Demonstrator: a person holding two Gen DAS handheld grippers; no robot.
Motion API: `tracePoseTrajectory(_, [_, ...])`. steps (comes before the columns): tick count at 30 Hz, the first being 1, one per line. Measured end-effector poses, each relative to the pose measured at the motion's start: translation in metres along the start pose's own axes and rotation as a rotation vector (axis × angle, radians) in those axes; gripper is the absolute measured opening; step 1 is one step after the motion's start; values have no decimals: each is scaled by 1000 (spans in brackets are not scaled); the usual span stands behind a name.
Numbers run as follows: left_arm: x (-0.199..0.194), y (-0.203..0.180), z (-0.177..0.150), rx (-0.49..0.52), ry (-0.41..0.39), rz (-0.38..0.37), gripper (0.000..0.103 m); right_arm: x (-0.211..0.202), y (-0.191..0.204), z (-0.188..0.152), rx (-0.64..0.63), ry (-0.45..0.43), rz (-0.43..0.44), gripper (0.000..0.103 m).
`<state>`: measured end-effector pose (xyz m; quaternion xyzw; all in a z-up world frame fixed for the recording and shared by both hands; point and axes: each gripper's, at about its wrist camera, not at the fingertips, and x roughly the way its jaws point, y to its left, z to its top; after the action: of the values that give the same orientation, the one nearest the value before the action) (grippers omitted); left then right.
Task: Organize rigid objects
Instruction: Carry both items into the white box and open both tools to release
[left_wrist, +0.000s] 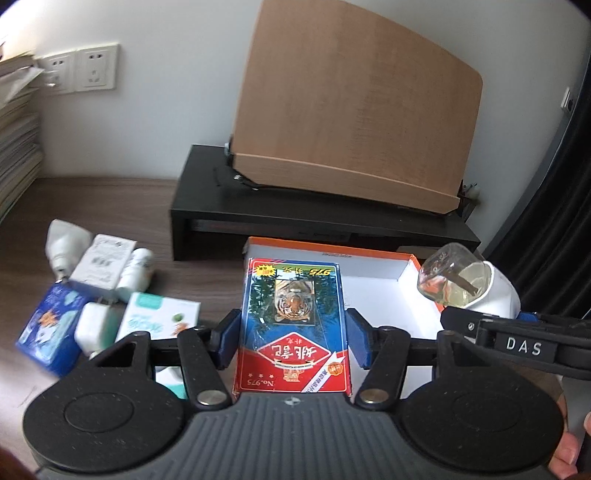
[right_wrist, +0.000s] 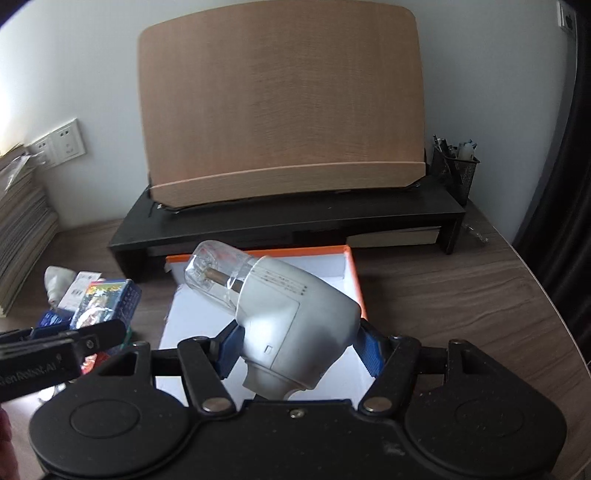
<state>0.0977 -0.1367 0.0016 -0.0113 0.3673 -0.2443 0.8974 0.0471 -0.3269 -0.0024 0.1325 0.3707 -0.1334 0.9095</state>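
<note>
The left gripper (left_wrist: 291, 334) was closed on a red and blue cardboard pack of playing cards with a tiger picture (left_wrist: 293, 325); its blue pads pressed the two long sides, so the long axis of the pack ran forward, along the fingers. The right gripper (right_wrist: 300, 349) was fairly wide and clamped on the body of a white plastic handheld device with a clear cap on its nose (right_wrist: 291, 317), the nose pointing forward and to the left.

Both things hung above the open orange-edged white cardboard box (right_wrist: 352, 280) on the brown wooden desk (right_wrist: 461, 295). In the left wrist view the box floor (left_wrist: 373, 291) lay just ahead of and below the pack, with free white space to its right, where the device was held. I judge that both hands were about equally near the box, and the pack could go down lengthwise by the left wall. Other small boxes and bottles (left_wrist: 110, 291) lay apart on the left.
</note>
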Motion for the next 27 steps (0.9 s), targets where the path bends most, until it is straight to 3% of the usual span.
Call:
tracePoseTrajectory(12, [51, -22, 12, -3, 50, 55, 60, 71, -15, 20, -25, 87, 48, 77])
tracePoseTrajectory(27, [78, -20, 16, -28, 62, 96, 60, 110, -6, 26, -83, 127, 67, 77])
